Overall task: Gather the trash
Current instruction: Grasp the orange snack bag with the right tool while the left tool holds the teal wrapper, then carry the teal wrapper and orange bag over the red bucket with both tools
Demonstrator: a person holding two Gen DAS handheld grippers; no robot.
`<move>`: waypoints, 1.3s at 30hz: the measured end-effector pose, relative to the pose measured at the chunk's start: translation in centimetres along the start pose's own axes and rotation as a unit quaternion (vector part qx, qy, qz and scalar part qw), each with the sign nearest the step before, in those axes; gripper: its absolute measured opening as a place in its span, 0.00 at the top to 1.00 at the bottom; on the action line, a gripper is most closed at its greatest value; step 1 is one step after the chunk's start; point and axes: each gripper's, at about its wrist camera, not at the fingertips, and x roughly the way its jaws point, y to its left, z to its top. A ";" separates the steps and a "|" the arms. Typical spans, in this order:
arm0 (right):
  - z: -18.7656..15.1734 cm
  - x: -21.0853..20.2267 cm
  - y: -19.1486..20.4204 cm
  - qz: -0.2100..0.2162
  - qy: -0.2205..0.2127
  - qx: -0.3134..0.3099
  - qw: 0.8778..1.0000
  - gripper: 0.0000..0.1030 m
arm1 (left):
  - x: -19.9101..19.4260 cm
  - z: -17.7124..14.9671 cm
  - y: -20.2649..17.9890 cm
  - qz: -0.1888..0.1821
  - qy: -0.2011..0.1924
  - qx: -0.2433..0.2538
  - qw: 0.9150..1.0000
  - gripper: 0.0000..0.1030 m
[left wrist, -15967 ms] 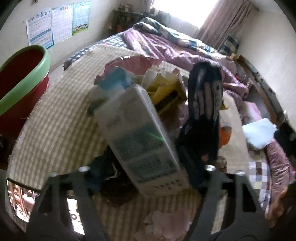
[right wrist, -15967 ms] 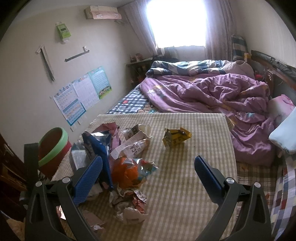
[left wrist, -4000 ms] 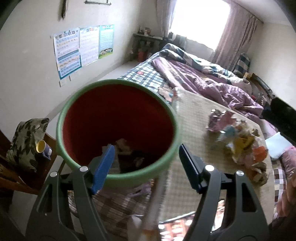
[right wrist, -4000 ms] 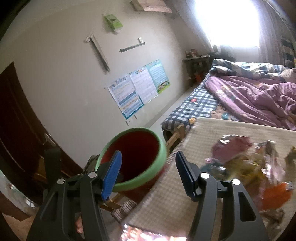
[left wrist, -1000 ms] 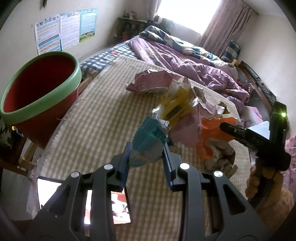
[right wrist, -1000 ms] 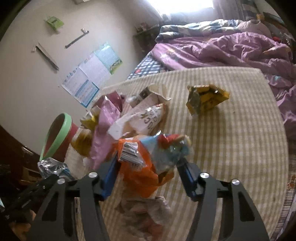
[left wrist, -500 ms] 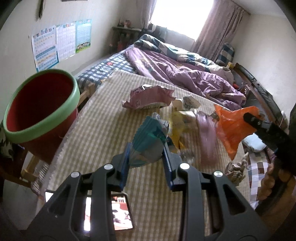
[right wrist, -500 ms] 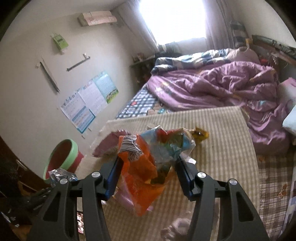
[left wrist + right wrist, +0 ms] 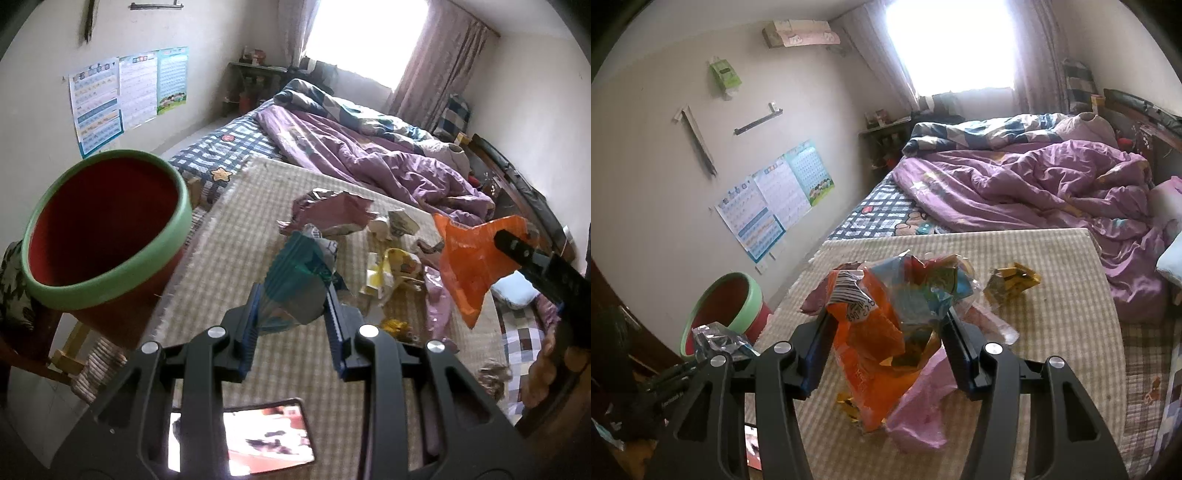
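L gripper (image 9: 293, 317): jaws clenched on teal foil wrapper (image 9: 295, 280), held w/ red bin (image 9: 107, 225) at left. R gripper (image 9: 886, 350): jaws clamped on orange snack bag (image 9: 875, 347), over bench (image 9: 1052, 332).

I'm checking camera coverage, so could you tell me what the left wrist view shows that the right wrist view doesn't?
Only the left wrist view shows the phone on the checked mat and the left gripper shut on a teal wrapper. Only the right wrist view shows the right gripper squeezing the orange bag head-on, and the yellow wrapper. Both show the red bin and purple bedding.
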 end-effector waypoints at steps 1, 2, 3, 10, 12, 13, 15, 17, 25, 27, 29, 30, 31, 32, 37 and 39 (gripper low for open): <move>-0.1 0.2 0.5 -0.002 0.001 0.000 1.000 0.47 | 0.0 0.1 0.4 -0.001 0.001 -0.001 1.000 0.70; -0.1 0.4 0.7 -0.003 0.002 0.000 1.000 0.47 | 0.0 0.2 0.8 -0.001 0.001 -0.001 1.000 0.70; -0.2 0.6 1.1 -0.004 0.003 0.001 1.000 0.47 | 0.1 0.3 1.2 -0.003 0.002 -0.001 1.000 0.70; -0.7 1.5 3.5 -0.011 0.002 0.005 1.000 0.47 | -0.2 1.3 3.5 -0.010 0.000 0.002 1.000 0.70; -0.9 1.6 4.0 -0.013 0.002 0.005 1.000 0.47 | -0.4 1.6 4.4 -0.011 -0.004 0.002 1.000 0.70; -0.9 1.8 4.5 -0.014 0.001 0.005 1.000 0.47 | -0.5 1.7 4.7 -0.011 -0.005 0.002 1.000 0.70; -1.1 1.8 5.2 -0.014 -0.002 0.006 1.000 0.47 | -0.8 2.0 5.6 -0.011 -0.009 0.003 1.000 0.70; -1.1 1.9 5.8 -0.015 -0.006 0.005 1.000 0.47 | -1.1 2.2 6.4 -0.011 -0.012 0.003 1.000 0.70; -1.5 2.8 8.8 -0.018 -0.010 0.003 1.000 0.47 | -2.2 3.0 10.1 -0.011 -0.023 -0.003 1.000 0.70; -1.7 2.9 9.5 -0.019 -0.010 0.002 1.000 0.47 | -2.5 3.3 10.9 -0.013 -0.027 -0.006 1.000 0.70; -1.6 3.1 10.0 -0.018 -0.011 0.002 1.000 0.47 | -2.9 3.6 11.4 -0.014 -0.033 -0.007 0.999 0.70; -1.6 3.2 10.4 -0.018 -0.011 0.002 1.000 0.47 | -3.0 3.8 11.8 -0.015 -0.037 -0.007 0.999 0.70; -1.6 3.3 10.7 -0.018 -0.011 0.001 1.000 0.47 | -3.2 3.9 12.1 -0.015 -0.039 -0.008 0.999 0.70; -1.6 3.4 10.9 -0.018 -0.012 0.000 1.000 0.47 | -3.3 4.1 12.5 -0.015 -0.041 -0.010 0.999 0.70; -1.6 3.9 12.7 -0.016 -0.013 -0.004 1.000 0.47 | -3.3 4.1 14.5 0.001 -0.043 -0.017 0.999 0.70; -1.5 4.2 13.1 -0.012 -0.013 -0.005 1.000 0.47 | -3.3 4.1 15.4 0.007 -0.043 -0.022 0.999 0.70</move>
